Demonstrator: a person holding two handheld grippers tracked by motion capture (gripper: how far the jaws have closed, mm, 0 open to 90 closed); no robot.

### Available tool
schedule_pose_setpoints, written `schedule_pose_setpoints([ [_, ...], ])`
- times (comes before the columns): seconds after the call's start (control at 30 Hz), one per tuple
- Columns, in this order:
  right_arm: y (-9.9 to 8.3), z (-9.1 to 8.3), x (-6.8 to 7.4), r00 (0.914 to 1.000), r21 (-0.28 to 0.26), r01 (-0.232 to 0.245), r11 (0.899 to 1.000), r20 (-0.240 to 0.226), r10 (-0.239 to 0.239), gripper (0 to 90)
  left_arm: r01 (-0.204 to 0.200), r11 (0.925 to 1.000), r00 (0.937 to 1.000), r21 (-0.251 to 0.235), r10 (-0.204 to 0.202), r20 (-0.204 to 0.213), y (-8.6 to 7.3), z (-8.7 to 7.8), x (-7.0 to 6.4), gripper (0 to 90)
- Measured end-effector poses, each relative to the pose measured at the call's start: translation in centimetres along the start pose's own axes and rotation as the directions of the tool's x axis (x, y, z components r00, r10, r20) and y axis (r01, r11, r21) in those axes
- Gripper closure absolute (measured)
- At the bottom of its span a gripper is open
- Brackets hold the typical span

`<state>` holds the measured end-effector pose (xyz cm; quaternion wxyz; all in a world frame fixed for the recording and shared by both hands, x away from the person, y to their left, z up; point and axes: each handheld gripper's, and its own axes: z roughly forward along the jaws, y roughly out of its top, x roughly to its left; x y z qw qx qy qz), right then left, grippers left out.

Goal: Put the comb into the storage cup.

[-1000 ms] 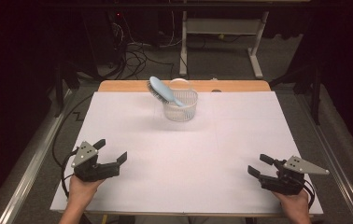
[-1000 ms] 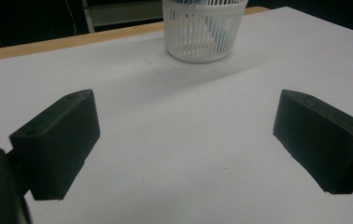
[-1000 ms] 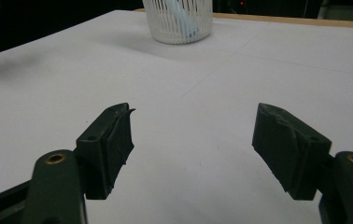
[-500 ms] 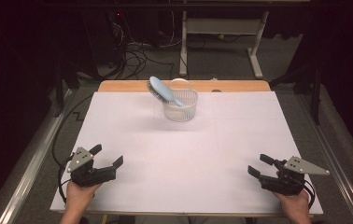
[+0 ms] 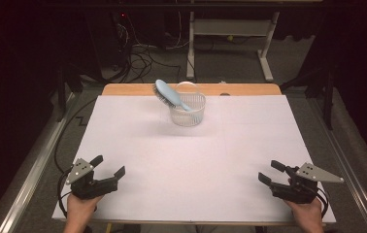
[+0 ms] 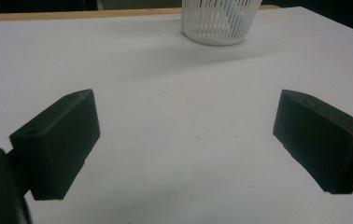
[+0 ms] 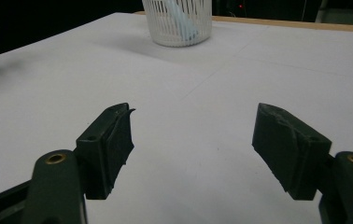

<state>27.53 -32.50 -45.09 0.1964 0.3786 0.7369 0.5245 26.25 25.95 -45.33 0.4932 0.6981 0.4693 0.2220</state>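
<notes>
Hairbrush (image 5: 172, 96) propped in white basket (image 5: 187, 109), far middle of worktop (image 5: 191, 160). Left gripper (image 5: 108, 169) drawn back to near left corner since a second ago, fingers wide, empty; right gripper (image 5: 270, 172) unmoved, likewise wide. Likely finished.

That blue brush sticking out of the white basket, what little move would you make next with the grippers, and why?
Probably ease the left gripper forward toward the blue brush. Both grippers sit open and hold nothing at the near edge of the table, the right gripper too, far from the white basket. The brush head leans out over the basket's left rim, on the left gripper's side.
</notes>
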Motion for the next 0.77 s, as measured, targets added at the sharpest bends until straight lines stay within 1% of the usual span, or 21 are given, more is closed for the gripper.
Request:
schedule_pose_setpoints([
  [0.13, 0.0, 0.04, -0.09, 1.0, 0.0, -0.003, 1.0, 0.001, 0.003, 28.9, 0.03, 0.9995, 0.9995, -0.011, -0.03, -0.001, -0.11, -0.12, 0.43, 6.7],
  [0.23, -0.01, 0.07, -0.15, 1.0, 0.001, -0.005, 1.0, 0.002, 0.005, 28.9, 0.029, 0.9996, 0.9995, 0.001, -0.029, -0.007, -0.25, -0.1, 0.51, 6.7],
  [0.43, 0.02, 0.07, -0.01, 1.0, 0.003, 0.0, 1.0, 0.003, 0.0, 28.9, 0.029, 0.9996, 0.9996, 0.005, -0.029, -0.005, -0.36, -0.07, 0.52, 6.7],
  [0.77, 0.01, 0.07, -0.07, 1.0, 0.002, -0.004, 1.0, 0.002, 0.004, 28.9, 0.033, 0.9993, 0.9994, 0.019, -0.032, -0.007, -0.46, 0.11, 0.52, 6.7],
])
